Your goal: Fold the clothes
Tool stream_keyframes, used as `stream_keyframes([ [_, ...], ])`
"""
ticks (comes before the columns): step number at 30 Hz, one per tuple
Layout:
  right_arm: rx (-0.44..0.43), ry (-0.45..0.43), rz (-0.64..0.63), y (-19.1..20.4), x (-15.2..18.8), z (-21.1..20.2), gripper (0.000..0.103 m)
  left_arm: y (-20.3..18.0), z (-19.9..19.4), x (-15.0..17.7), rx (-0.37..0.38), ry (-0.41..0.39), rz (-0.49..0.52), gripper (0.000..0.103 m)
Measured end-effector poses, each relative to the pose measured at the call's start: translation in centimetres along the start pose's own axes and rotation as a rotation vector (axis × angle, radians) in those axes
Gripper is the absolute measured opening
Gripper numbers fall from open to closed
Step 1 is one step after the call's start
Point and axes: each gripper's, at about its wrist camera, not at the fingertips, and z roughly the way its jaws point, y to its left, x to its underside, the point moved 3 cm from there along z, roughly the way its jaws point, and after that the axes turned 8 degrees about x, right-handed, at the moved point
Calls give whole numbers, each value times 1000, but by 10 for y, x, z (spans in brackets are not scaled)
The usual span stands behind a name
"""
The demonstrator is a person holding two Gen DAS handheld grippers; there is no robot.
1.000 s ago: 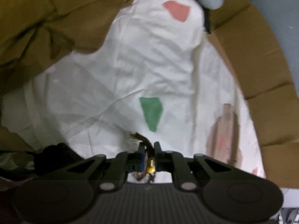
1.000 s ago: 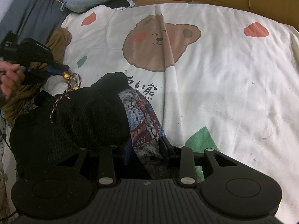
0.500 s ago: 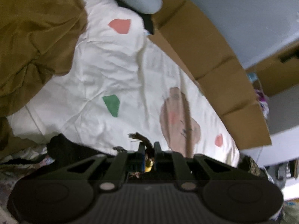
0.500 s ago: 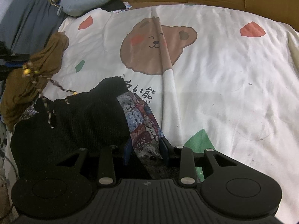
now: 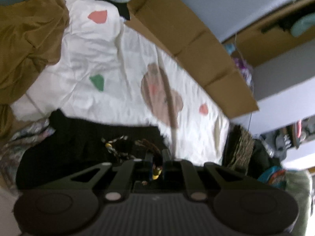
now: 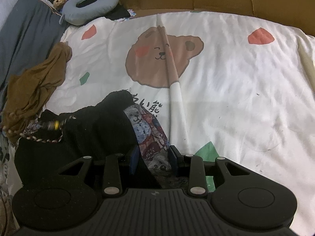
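Note:
A black garment (image 6: 82, 129) with a blue and maroon patterned band (image 6: 149, 135) lies bunched at the near edge of the white bear-print sheet (image 6: 226, 90). My right gripper (image 6: 154, 155) is shut on the patterned band, blue pads on either side of it. My left gripper (image 5: 157, 157) hangs above the black garment (image 5: 78, 137), shut on its braided drawstring (image 5: 151, 149), with a yellow bead (image 5: 157, 172) between the pads. In the right wrist view the drawstring (image 6: 39, 139) trails off to the left, and the left gripper is out of frame.
A crumpled brown garment (image 6: 37, 84) lies at the sheet's left edge. A grey neck pillow (image 6: 88, 5) and a dark grey cushion (image 6: 21, 33) sit at the back left. Cardboard panels (image 5: 196, 45) wall the far side. More clothes are piled beyond the bed's end (image 5: 240, 147).
My left gripper has risen and drawn back with the drawstring, leaving the right wrist view at the left. More of the bed and the black garment now show below it. The right gripper has stayed put.

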Motion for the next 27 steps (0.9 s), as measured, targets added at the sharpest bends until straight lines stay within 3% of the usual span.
stream_keyframes([
  [8,0,-14,17,-4,-2,-4,40,-4,-2,32,16,107,-7,9],
  [10,-2,-23,17,-4,-4,-5,40,0,1,38,13,139,-25,14],
  [15,-4,-35,16,-3,-9,-8,40,2,2,34,-25,123,0,36],
  [27,0,-36,21,-5,-6,-11,40,-7,54,2,-60,124,122,44],
])
